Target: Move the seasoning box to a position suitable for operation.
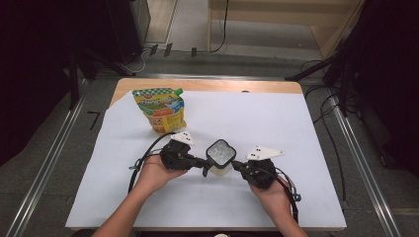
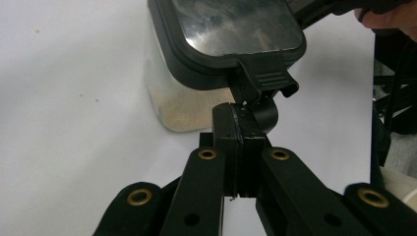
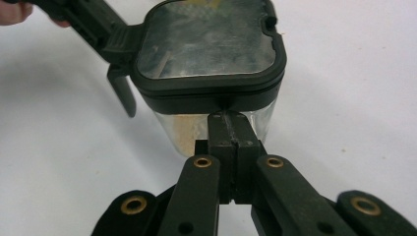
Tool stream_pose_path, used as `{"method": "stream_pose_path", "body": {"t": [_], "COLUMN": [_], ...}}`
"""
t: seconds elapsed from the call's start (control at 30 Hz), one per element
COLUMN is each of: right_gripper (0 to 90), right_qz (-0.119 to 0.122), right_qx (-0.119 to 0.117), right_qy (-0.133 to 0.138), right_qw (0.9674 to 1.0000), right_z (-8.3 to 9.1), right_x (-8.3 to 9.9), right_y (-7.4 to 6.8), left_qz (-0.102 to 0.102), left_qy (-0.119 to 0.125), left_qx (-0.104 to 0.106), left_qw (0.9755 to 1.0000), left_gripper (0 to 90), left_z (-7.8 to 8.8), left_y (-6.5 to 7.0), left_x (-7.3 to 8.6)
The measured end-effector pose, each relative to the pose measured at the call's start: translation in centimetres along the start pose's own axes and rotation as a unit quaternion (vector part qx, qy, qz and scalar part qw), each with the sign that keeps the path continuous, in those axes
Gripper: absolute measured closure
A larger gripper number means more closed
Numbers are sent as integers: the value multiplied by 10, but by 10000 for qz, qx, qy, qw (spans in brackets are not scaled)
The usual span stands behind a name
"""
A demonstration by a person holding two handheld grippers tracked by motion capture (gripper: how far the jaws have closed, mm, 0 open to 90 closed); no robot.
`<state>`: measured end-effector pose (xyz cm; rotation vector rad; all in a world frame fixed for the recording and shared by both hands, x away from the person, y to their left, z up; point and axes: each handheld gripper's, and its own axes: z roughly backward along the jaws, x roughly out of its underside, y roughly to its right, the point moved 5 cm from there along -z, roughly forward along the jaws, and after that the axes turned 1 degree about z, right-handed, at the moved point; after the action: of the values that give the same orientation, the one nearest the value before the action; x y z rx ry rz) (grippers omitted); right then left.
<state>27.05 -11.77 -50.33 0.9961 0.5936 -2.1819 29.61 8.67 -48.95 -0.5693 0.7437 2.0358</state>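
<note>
**Both grippers pinched shut at the lidded container**

The thing in hand is a small square clear plastic container with a black-rimmed see-through lid (image 1: 220, 156), sitting on the white sheet over the table (image 1: 296, 128), a little toward 6 o'clock from the sheet's middle. Rounded corners, glossy lid panel, and a thin layer of pale tan powder (or crumbs, can't tell) along the bottom. A black latch flap (image 2: 263, 81) sticks out from the lid's edge.

The left gripper (image 1: 203, 164) comes in from 9 o'clock, jaws fully closed, tips right under that flap. The right gripper (image 1: 236, 165) comes in from 3 o'clock, jaws also closed, tips against the lid rim.

A green-and-yellow printed spout pouch (image 1: 161, 109) stands at 11 o'clock, well apart.
</note>
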Motion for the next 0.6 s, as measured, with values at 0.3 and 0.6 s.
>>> {"method": "stream_pose_path", "body": {"t": [0.3, 0.6], "right_gripper": [900, 900], "right_qz": [-133, -269], "right_qx": [186, 394], "right_qy": [59, 105], "right_qw": [9997, 9988], "right_z": [-2, -5], "right_x": [-2, -5], "right_y": [12, 24], "left_qz": [27, -31], "left_qy": [-8, -109], "left_qx": [-69, -70], "left_qw": [10000, 9999], "left_gripper": [900, 900], "left_z": [-11, -38], "left_y": [12, 36], "left_x": [-5, -11]}}
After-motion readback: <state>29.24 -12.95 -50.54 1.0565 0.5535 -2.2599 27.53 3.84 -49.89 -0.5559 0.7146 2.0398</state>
